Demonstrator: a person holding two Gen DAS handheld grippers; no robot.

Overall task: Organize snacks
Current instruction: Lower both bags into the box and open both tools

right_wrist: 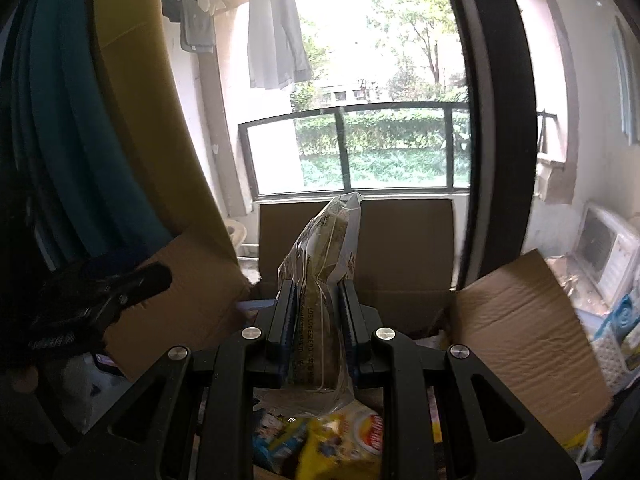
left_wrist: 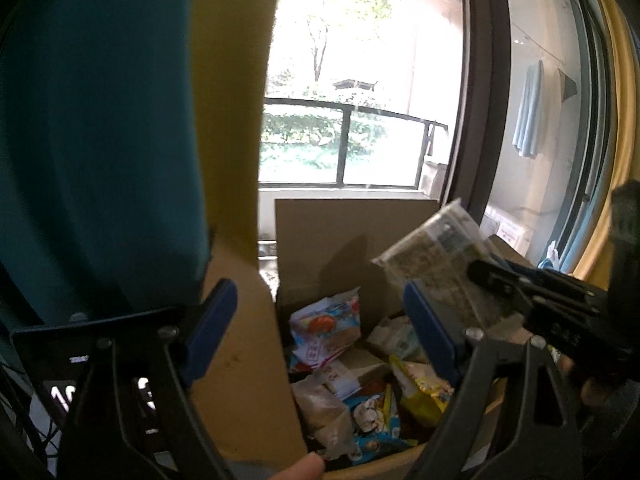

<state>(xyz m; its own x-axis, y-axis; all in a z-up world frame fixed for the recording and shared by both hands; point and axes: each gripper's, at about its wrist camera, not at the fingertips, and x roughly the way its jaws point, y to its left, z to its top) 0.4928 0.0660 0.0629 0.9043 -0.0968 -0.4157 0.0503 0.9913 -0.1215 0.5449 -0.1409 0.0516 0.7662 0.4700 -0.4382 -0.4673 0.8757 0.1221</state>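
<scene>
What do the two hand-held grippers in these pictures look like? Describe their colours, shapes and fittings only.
Both are black, built of flat linkage bars with slotted cut-outs, joined by round silver pivot pins. The left gripper has long, flat blue pads on its fingers. The right gripper has blocky black fingers with blue showing along the inner faces. No cables show on either gripper.

The right tongs (right_wrist: 316, 320) hide the clear packet's (right_wrist: 320, 280) lower half; snacks (right_wrist: 320, 444) beneath blur, print unreadable.
</scene>
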